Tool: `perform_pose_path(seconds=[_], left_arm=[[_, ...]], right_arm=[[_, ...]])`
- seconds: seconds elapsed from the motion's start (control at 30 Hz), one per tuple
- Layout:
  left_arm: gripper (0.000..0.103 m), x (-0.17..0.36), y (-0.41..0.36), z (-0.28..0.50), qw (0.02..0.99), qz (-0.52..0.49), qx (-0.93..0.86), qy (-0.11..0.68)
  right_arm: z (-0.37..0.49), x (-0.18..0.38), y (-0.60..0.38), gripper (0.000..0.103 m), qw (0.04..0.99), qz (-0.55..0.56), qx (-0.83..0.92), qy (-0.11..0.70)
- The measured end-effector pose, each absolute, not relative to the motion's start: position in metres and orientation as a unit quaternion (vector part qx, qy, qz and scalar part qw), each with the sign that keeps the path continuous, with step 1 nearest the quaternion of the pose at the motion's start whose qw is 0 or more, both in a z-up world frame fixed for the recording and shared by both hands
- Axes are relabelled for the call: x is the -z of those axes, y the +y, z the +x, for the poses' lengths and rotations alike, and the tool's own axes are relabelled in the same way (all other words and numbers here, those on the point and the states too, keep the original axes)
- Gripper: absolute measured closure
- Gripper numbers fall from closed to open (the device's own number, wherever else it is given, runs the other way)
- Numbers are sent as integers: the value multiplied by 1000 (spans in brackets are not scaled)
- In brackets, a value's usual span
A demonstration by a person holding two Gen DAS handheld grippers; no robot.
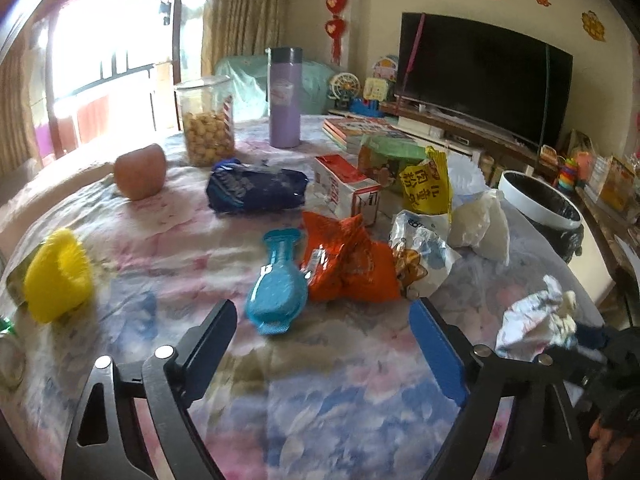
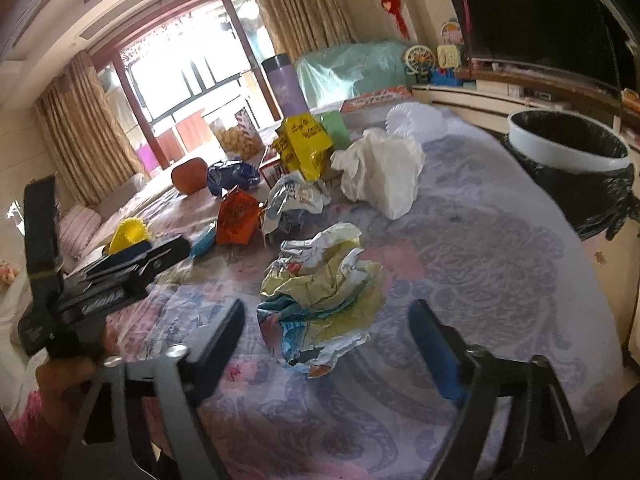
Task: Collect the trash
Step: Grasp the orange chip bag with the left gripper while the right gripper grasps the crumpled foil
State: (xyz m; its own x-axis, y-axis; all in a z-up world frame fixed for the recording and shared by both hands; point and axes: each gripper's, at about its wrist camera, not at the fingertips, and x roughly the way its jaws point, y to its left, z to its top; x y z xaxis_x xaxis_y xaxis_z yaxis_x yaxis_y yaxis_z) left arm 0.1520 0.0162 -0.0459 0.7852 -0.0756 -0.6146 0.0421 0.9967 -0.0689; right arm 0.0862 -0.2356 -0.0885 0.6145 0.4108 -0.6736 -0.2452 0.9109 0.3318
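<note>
Litter was found scattered over a worktop [image 1: 168, 240] covered by a floral cloth. Left tongs [image 1: 324, 320] were held apart above the cloth, nothing between the fingers; a blue bottle-shaped piece [image 1: 276, 284] lay just ahead of them, touching an orange snack wrapper [image 1: 352, 260]. Beside the wrapper a white printed bag [image 1: 424, 252] was noted, with a yellow packet [image 1: 428, 184] upright behind it and a white plastic bag [image 1: 484, 220] to the right. Further back a dark blue packet [image 1: 256, 190], a red-and-white carton [image 1: 348, 184], a jar of round snacks [image 1: 208, 120] and a purple flask [image 1: 285, 98] were recorded. A yellow cup-shaped object [image 1: 56, 276] lay well apart at the left.

Right tongs [image 2: 326, 324] were likewise held apart, unloaded, with a crumpled printed wrapper [image 2: 320, 288] lying on the cloth between and just ahead of the fingers; whether it was touched could not be told. A white bin with a black liner [image 2: 568, 148] was seen standing off the worktop's far right edge.
</note>
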Motion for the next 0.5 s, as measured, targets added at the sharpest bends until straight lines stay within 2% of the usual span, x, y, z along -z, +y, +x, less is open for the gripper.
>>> perform_pose_path(seconds=[0.1,0.23,0.3,0.4,0.43,0.47,0.5], left_arm=[[24,48,15,170,940,-27,39,337],[31,51,12,190,937,-21,38,348],[38,54,12,201,933,-24,41,357],[55,59,10,215,927,-29,48,370],[69,61,10,219,925,-31,52,376],[78,62,9,222,922,-33,55,381],[80,64,8,225,921,-35,58,384]], right_arm=[[88,92,-238,38,887,110,-189,407],[92,93,-241,58,884,117,-190,410],[93,92,-242,62,884,121,-194,408],[94,91,-245,65,883,125,-197,407],[95,91,-245,65,883,125,-197,407],[97,91,-245,65,883,125,-197,408],[97,90,-247,66,882,128,-198,407]])
